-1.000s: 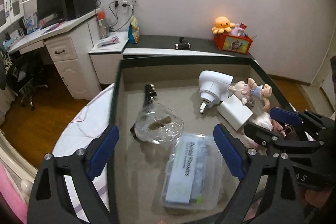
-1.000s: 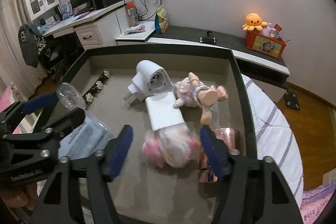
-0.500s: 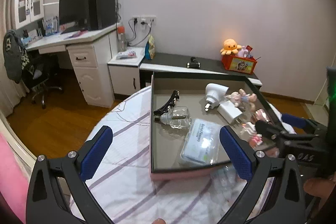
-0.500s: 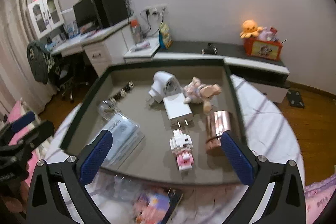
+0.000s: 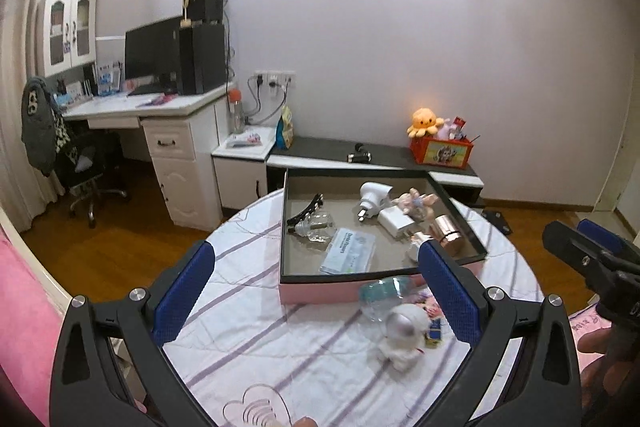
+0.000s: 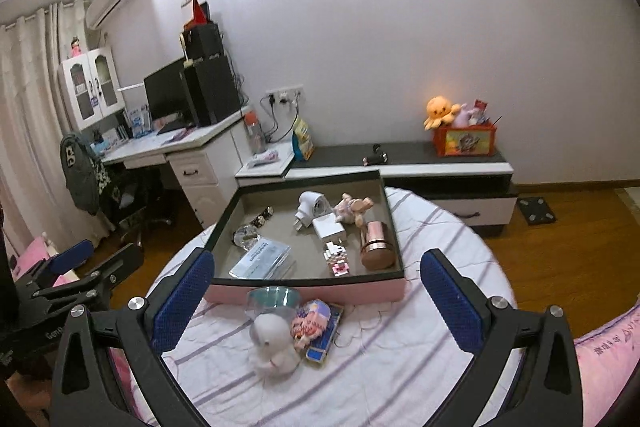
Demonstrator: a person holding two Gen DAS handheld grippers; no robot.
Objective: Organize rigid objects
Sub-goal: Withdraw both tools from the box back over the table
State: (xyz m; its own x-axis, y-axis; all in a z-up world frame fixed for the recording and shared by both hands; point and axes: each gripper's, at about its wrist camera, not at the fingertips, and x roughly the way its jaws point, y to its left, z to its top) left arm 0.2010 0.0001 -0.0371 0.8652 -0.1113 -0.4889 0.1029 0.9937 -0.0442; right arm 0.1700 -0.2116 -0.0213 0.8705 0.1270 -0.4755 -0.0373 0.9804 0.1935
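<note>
Now between picks, both the left gripper (image 5: 316, 283) and right gripper (image 6: 316, 287) have just spread wide and hold nothing — the tray (image 6: 304, 291) is partly filled, so next comes a reach for the astronaut (image 6: 274, 343) lying just outside it.

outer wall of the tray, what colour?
Pink on the tray outer wall, under a black rim; clearest in the right wrist view.

A black monitor (image 5: 154, 47) stands on the white desk (image 5: 160, 105). An orange plush octopus (image 6: 440, 111) sits at the right end of the low cabinet (image 6: 440, 163), beside a red box (image 6: 466, 139).
</note>
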